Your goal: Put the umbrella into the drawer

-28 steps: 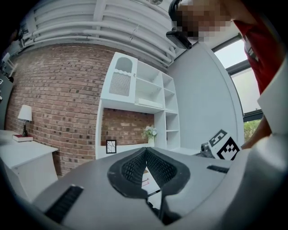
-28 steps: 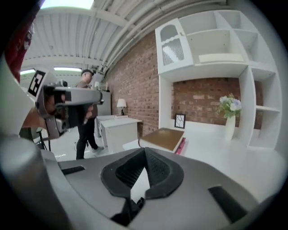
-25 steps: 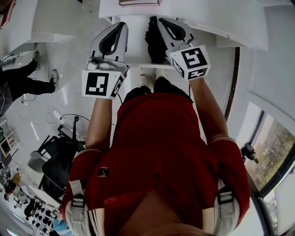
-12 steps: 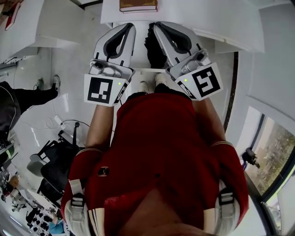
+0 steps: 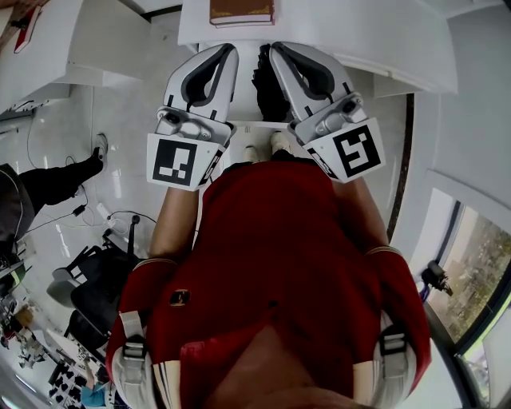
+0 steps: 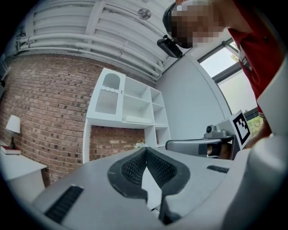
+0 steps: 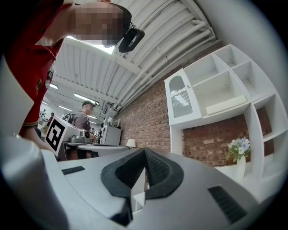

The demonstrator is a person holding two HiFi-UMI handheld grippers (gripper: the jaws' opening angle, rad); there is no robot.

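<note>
1. Umbrella (image 5: 267, 84): black, folded, fabric bunched. Lying at 12 o'clock in the head view on a white ledge (image 5: 244, 84), just beyond the red shirt (image 5: 271, 264). Set between the two tools; contact with either not discernible. Impossible to tell whether that ledge is the drawer.
2. At 11 o'clock, grey two-jaw left gripper (image 5: 229, 48), marker cube nearest the body, nose pointing away toward 12 o'clock. In the left gripper view (image 6: 145, 149), ribbed black pads pressed together at the tips, nothing pinched between them.
3. Beyond its nose in that view: a red brick wall (image 6: 49, 99) carrying a white open shelf unit (image 6: 130, 103).
4. At 12 o'clock, at the far edge of the head view, a brown hardback book (image 5: 241, 11) lying flat on a white table (image 5: 359, 28).
5. At 1 o'clock, grey two-jaw right gripper (image 5: 275, 46), just beside the umbrella and angled toward 11 o'clock. In the right gripper view (image 7: 144, 150), pads pressed together, gripping nothing.
6. At 3 o'clock of that view, pale flowers in a white vase (image 7: 238, 152) under the shelves.
</note>
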